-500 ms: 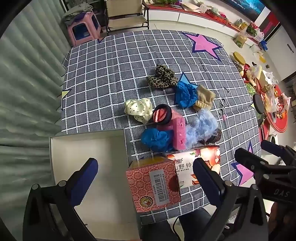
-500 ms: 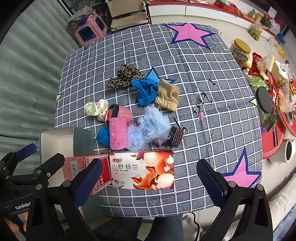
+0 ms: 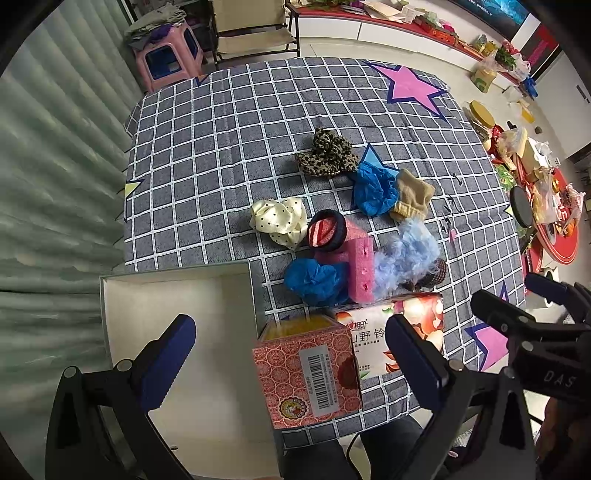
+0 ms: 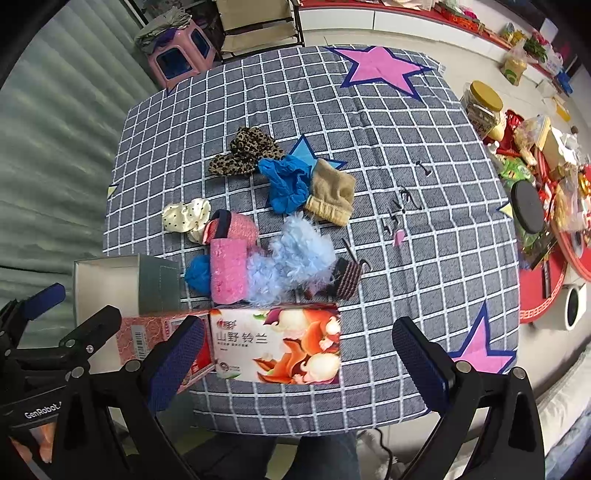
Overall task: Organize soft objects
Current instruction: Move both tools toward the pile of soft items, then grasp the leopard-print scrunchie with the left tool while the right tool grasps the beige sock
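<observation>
Soft items lie in a cluster on the checked cloth: a leopard-print piece (image 3: 327,153), a blue cloth (image 3: 373,188), a tan sock (image 3: 412,197), a cream dotted cloth (image 3: 279,219), a pink sponge (image 3: 360,269), a light blue fluffy piece (image 3: 408,254) and a blue ball (image 3: 316,278). An open white box (image 3: 177,306) stands at the near left. My left gripper (image 3: 290,354) is open and empty above the near edge. My right gripper (image 4: 299,358) is open and empty over the floral tissue box (image 4: 277,343).
A red patterned box (image 3: 306,373) and the floral tissue box (image 3: 391,332) stand at the table's near edge. A pink stool (image 3: 166,59) and a folding chair (image 3: 255,33) stand beyond the table. Cluttered goods (image 4: 546,177) crowd the right side.
Both grippers have barely moved. Nothing on the table has shifted.
</observation>
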`<action>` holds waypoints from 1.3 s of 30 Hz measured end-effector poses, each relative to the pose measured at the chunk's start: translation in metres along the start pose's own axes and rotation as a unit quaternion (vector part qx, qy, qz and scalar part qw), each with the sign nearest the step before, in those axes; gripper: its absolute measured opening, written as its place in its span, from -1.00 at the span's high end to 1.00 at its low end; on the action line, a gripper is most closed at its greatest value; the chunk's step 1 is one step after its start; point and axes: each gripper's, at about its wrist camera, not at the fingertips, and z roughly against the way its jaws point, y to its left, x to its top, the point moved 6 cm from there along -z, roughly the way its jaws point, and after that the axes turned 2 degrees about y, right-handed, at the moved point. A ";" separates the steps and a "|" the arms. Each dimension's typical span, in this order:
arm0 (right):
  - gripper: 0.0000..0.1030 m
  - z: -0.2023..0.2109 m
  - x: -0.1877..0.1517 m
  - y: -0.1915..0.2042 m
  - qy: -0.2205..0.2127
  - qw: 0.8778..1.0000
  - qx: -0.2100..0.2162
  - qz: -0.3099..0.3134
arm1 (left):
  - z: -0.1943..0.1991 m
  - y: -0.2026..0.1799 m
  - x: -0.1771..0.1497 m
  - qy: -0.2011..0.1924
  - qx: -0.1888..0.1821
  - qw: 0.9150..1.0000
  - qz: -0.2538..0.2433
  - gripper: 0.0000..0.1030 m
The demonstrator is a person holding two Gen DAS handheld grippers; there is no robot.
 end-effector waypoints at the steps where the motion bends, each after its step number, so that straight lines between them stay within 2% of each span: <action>1: -0.98 -0.001 0.000 0.000 -0.001 1.000 -0.005 0.004 | -0.001 0.000 0.000 0.000 0.002 1.000 -0.001 -0.99; 6: -0.99 0.000 0.019 -0.004 -0.010 1.000 -0.023 0.018 | -0.011 -0.007 0.010 0.011 0.009 1.000 0.001 -0.99; 7: -0.99 0.002 0.023 -0.004 -0.029 0.999 -0.027 0.021 | -0.012 -0.008 0.012 0.011 0.012 1.000 0.000 -0.99; 8: -0.99 0.001 0.025 -0.005 -0.029 0.999 -0.027 0.022 | -0.013 -0.008 0.014 0.010 0.014 1.000 -0.002 -0.99; 10: -0.99 0.004 0.031 -0.002 -0.060 0.998 -0.011 0.025 | -0.016 -0.009 0.018 0.010 0.020 1.000 -0.005 -0.99; 19: -0.98 -0.007 0.047 -0.008 -0.007 0.999 -0.029 0.034 | -0.032 -0.016 0.039 0.014 0.038 0.999 -0.014 -0.99; 26: -0.98 -0.011 0.063 -0.012 -0.007 0.999 -0.029 0.043 | -0.043 -0.018 0.053 0.017 0.050 0.998 -0.015 -0.99; 31: -0.98 -0.019 0.073 -0.022 -0.004 0.999 -0.023 0.034 | -0.059 -0.015 0.065 0.036 0.038 0.999 -0.001 -0.99; 36: -0.99 -0.034 0.081 -0.048 0.009 0.999 -0.037 0.010 | -0.086 -0.015 0.087 0.059 0.031 0.998 0.003 -0.99; 39: -0.99 -0.046 0.086 -0.061 0.020 0.999 -0.031 -0.003 | -0.104 -0.016 0.101 0.072 0.033 0.997 0.001 -0.99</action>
